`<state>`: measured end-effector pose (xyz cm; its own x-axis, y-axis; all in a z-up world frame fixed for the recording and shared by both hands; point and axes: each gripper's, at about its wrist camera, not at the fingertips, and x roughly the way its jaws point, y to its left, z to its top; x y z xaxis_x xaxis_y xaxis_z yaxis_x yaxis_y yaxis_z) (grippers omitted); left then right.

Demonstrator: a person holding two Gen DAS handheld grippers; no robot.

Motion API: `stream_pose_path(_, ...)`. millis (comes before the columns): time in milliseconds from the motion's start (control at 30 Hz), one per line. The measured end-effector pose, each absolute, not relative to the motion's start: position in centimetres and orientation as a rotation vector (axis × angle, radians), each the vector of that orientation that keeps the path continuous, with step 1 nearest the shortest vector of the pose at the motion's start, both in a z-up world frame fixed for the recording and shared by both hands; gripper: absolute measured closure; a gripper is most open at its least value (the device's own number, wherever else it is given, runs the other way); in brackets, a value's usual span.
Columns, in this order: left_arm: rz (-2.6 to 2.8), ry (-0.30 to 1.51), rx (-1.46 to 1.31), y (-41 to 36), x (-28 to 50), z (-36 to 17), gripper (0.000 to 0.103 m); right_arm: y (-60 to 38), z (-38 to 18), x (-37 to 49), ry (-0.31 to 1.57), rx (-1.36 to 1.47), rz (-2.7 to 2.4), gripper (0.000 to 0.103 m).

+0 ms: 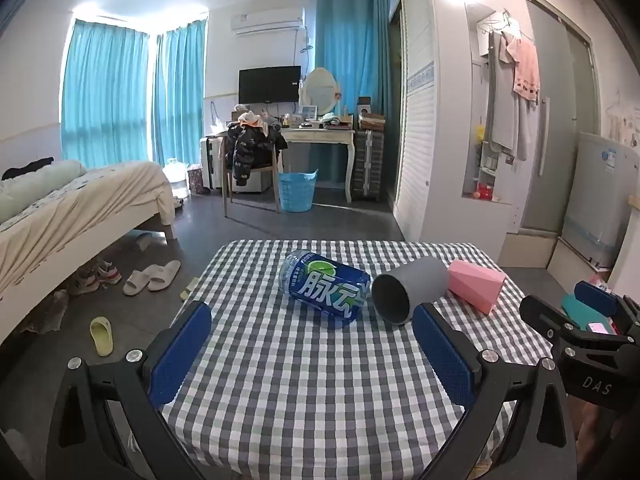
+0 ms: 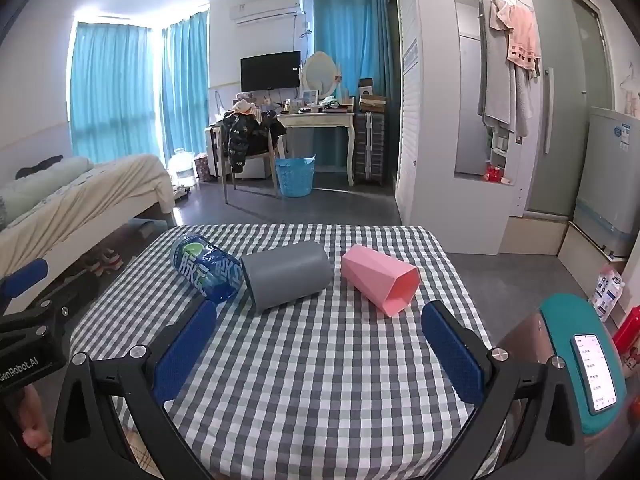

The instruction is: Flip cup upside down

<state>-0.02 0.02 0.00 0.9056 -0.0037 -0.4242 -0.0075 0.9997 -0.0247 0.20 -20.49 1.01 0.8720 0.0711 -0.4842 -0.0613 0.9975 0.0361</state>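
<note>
- Left wrist view: the left gripper (image 1: 312,340) hovers low over the checked tablecloth (image 1: 300,400) with its blue pads wide apart and nothing between them. I think it stands like this to be ready for a grasp.
- The grey cup (image 1: 408,290) lies on its side, its open mouth toward the camera. It is ahead of the gripper and to the right, just beyond the right pad (image 1: 444,356). A blue bottle (image 1: 326,288) lies near its left side and a pink cup (image 1: 476,284) just at its right.
- Right wrist view: the right gripper (image 2: 320,344) is also spread open and empty, above the cloth.
- Here the grey cup (image 2: 286,276) lies ahead and to the left, and the pink cup (image 2: 380,280), also on its side, lies ahead, slightly to the right, nearly between the pads.
- Both cups are lying down, so the flip is probably not yet begun; which cup is meant I cannot tell.
</note>
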Motion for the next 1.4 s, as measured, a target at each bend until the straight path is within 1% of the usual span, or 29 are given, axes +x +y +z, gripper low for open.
stream_pose_path(1400, 0.010, 0.441, -0.018, 0.15, -0.48, -0.51, 0.000, -19.79, 0.78, 0.12, 0.511, 0.020, 0.071, 0.000)
